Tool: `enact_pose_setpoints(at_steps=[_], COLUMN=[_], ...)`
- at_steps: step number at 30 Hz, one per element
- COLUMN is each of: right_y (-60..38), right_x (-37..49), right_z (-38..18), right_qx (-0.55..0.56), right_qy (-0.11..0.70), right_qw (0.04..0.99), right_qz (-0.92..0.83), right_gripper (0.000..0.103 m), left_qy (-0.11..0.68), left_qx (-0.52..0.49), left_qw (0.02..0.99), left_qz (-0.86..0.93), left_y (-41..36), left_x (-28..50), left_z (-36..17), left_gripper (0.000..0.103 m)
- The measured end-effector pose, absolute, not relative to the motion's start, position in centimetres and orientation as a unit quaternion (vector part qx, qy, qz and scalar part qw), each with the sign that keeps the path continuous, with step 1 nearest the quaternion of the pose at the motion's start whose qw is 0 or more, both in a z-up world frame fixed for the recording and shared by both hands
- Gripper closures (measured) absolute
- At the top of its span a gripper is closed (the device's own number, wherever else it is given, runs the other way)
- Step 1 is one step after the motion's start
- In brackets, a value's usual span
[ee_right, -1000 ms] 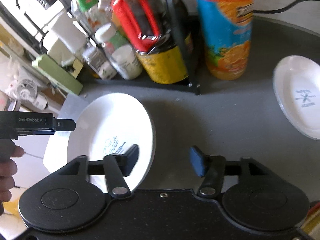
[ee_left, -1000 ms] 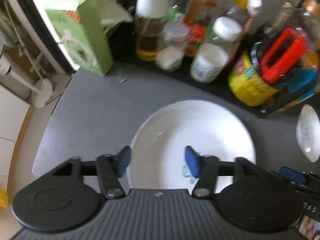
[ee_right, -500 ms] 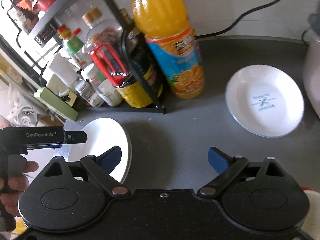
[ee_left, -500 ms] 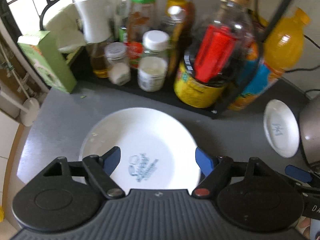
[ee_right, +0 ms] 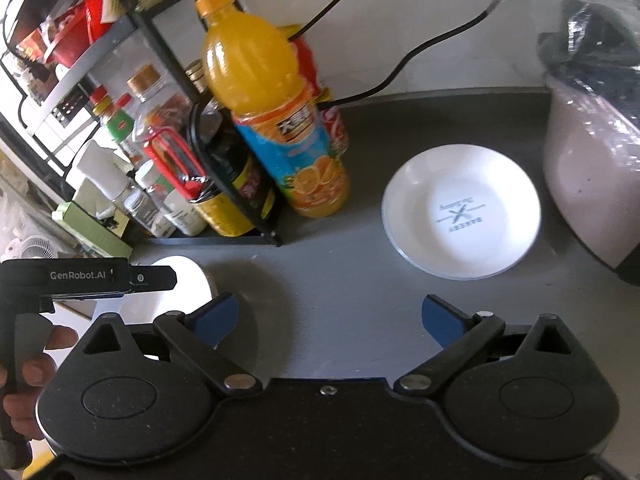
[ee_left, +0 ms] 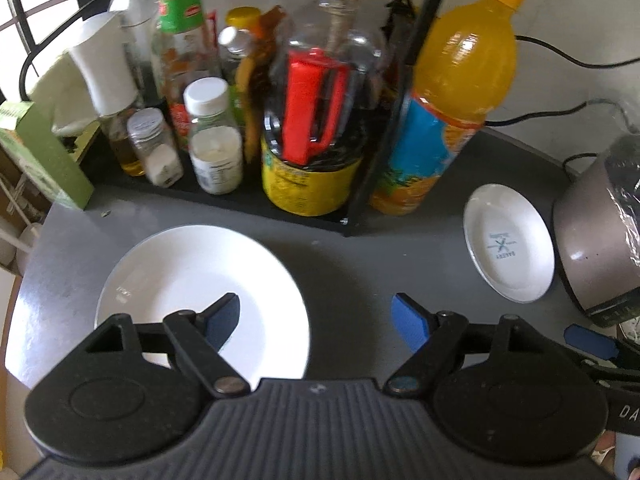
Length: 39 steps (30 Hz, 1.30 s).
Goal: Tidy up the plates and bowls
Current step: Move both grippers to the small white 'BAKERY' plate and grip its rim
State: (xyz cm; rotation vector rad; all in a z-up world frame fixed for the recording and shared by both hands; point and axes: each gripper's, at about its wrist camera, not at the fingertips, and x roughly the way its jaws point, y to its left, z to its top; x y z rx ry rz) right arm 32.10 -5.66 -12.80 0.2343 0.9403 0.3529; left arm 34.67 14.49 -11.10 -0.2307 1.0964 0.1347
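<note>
Landmark: the orange juice bottle (ee_right: 276,120) stands on the grey bench (ee_right: 328,280) at the end of the black rack (ee_left: 280,216) of jars and bottles.
Small plate: a small white plate (ee_right: 460,210) with a printed mark lies flat on the bench to the right of the juice bottle, just beside a grey pot (ee_right: 588,184) wrapped in plastic film.
Large plate: a large white plate (ee_left: 180,280) lies flat to the left of the juice bottle, in front of the rack.
Right gripper: the right gripper (ee_right: 330,318) has just been opening; its jaws stand wide with only bare bench between them.
Left gripper: the left gripper (ee_left: 316,318) also stands open and empty, its left pad over the large plate's surface without gripping it.
Deciding relation: the small plate lies ahead and a little right of the right gripper, well apart from the left one, so the right hand looks nearer.
Likely next move: probably the right gripper reaches forward to the small plate's near rim.
</note>
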Motion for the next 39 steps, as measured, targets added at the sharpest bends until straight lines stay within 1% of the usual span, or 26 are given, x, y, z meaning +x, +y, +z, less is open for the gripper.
enact_pose_setpoints(at_steps=[15, 30, 31, 35, 36, 38, 39], right_y=[-9.2, -12.8, -13.1, -14.0, -14.1, -14.3, -14.4], right_x=[32.3, 31.9, 31.9, 32.2, 32.3, 32.4, 32.4], right_z=[-12.8, -13.7, -13.8, -14.4, -14.6, -14.8, -15.0], right_qx=[0.142, 0.163, 0.165, 0.178, 0.180, 0.181, 0.180], right_qy=[0.424, 0.402, 0.400, 0.405, 0.407, 0.409, 0.411], right_qw=[0.889, 0.901, 0.901, 0.896, 0.895, 0.894, 0.894], right_qz=[0.100, 0.029, 0.027, 0.021, 0.019, 0.013, 0.011], right_gripper=[0.003, 0.004, 0.004, 0.017, 0.019, 0.028, 0.031], left_qy=[0.501, 0.503, 0.501, 0.499, 0.498, 0.499, 0.498], left_qx=[-0.092, -0.065, -0.065, -0.066, -0.069, -0.075, -0.080], left_qw=[0.861, 0.861, 0.862, 0.862, 0.862, 0.862, 0.861], left_qz=[0.016, -0.044, -0.046, -0.055, -0.057, -0.057, -0.059], left_y=[10.7, 6.2, 5.9, 4.6, 4.3, 3.8, 3.7], left_x=[37.2, 39.5, 39.6, 40.3, 40.5, 41.0, 41.2], left_z=[-10.8, -12.8, -12.9, -13.6, -13.8, -14.3, -14.5], left_gripper=[0.021, 0.021, 0.021, 0.022, 0.022, 0.024, 0.026])
